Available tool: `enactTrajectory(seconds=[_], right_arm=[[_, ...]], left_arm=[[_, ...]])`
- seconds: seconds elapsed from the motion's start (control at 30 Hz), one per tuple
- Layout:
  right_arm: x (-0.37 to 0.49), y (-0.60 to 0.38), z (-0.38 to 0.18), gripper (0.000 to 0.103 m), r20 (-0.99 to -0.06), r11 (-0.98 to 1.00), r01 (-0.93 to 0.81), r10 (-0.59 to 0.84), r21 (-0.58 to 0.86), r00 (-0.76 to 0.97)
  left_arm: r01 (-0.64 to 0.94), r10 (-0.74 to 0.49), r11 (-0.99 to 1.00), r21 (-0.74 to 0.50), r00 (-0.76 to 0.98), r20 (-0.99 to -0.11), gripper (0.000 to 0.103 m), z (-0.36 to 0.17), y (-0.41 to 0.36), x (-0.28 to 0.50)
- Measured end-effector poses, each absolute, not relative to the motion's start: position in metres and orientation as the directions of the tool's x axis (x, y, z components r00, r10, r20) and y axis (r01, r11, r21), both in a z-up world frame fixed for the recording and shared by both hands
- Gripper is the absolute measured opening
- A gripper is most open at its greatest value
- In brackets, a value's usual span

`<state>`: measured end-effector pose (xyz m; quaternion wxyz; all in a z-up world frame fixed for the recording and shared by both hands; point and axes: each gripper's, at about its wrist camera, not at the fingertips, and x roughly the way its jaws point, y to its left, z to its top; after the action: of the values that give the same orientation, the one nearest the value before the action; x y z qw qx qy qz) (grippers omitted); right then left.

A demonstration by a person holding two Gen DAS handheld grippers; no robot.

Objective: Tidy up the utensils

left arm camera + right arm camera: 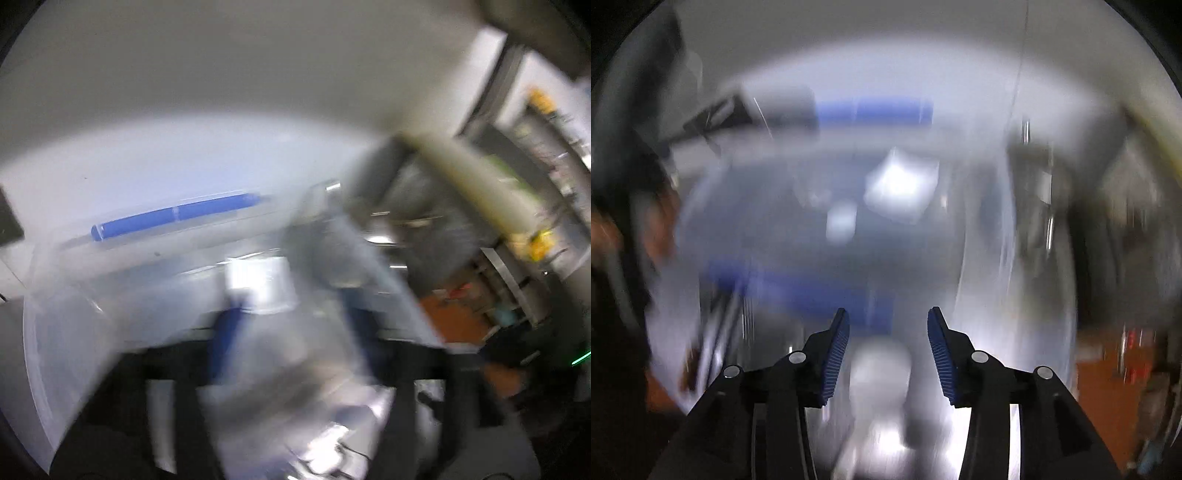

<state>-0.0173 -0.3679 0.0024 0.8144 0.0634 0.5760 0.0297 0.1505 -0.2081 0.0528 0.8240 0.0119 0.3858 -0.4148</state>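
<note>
Both views are heavily smeared by motion. In the right wrist view my right gripper [886, 312] is open, its blue ribbed pads [836, 354] well apart. A pale silvery blur [882, 373] lies low between them; nothing is pressed. Ahead is a clear plastic bin [979, 258] with a blue bar [875, 110] at its far rim and a white patch [901, 188] inside. In the left wrist view my left gripper [291, 325] shows only as two blurred blue fingers [225, 332], spread apart and open. The same bin [74, 295] and blue bar [173, 216] lie beyond it.
Thin dark sticks, perhaps utensil handles [716, 332], streak the bin's left side. An orange-brown floor [1108, 387] [450, 317] shows to the right, with cluttered shelving [535, 166] behind. A pale tube [472, 177] crosses the upper right. The white tabletop [184, 147] spreads beyond the bin.
</note>
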Motion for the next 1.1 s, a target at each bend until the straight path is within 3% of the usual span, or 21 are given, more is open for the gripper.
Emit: enactTrajectory(seconds=[0.13,0.4,0.43,0.47,0.5,0.67,0.83,1.1], right_arm=[[-0.073,-0.343,-0.062,0.045,-0.982,0.990,0.047,0.121,0.129,0.147],[-0.100,-0.323,-0.120,0.044,-0.986,0.976,0.141,0.165,0.168,0.035],[-0.101,-0.321,-0.121,0.042,-0.986,0.977,0.136,0.160,0.164,0.044],[-0.101,-0.321,-0.121,0.026,-0.986,0.978,0.131,0.157,0.163,0.054],[-0.102,-0.323,-0.121,0.025,-0.986,0.975,0.152,0.154,0.161,0.056],[-0.116,-0.349,-0.119,0.024,-0.958,0.919,0.271,0.267,0.285,0.103],[-0.128,-0.386,-0.107,0.024,-0.857,0.783,0.350,0.480,0.515,0.187],[-0.142,-0.408,-0.102,0.024,-0.770,0.678,0.370,0.593,0.636,0.237]], left_arm=[[0.703,-0.701,0.638,-0.314,0.361,-0.615,0.069,0.052,-0.184,0.087],[0.650,-0.669,0.634,-0.419,0.190,-0.718,0.069,-0.010,-0.187,0.040],[0.639,-0.667,0.638,-0.429,0.181,-0.723,0.069,-0.014,-0.188,0.037],[0.630,-0.664,0.641,-0.438,0.169,-0.728,0.069,-0.018,-0.190,0.036],[0.617,-0.658,0.647,-0.448,0.154,-0.737,0.069,-0.024,-0.193,0.035],[0.530,-0.670,0.619,-0.579,-0.028,-0.742,0.069,-0.064,-0.204,0.032],[0.426,-0.668,0.578,-0.696,-0.243,-0.704,0.069,-0.099,-0.226,0.018],[0.228,-0.615,0.619,-0.751,-0.453,-0.645,0.069,-0.154,-0.258,0.001]])
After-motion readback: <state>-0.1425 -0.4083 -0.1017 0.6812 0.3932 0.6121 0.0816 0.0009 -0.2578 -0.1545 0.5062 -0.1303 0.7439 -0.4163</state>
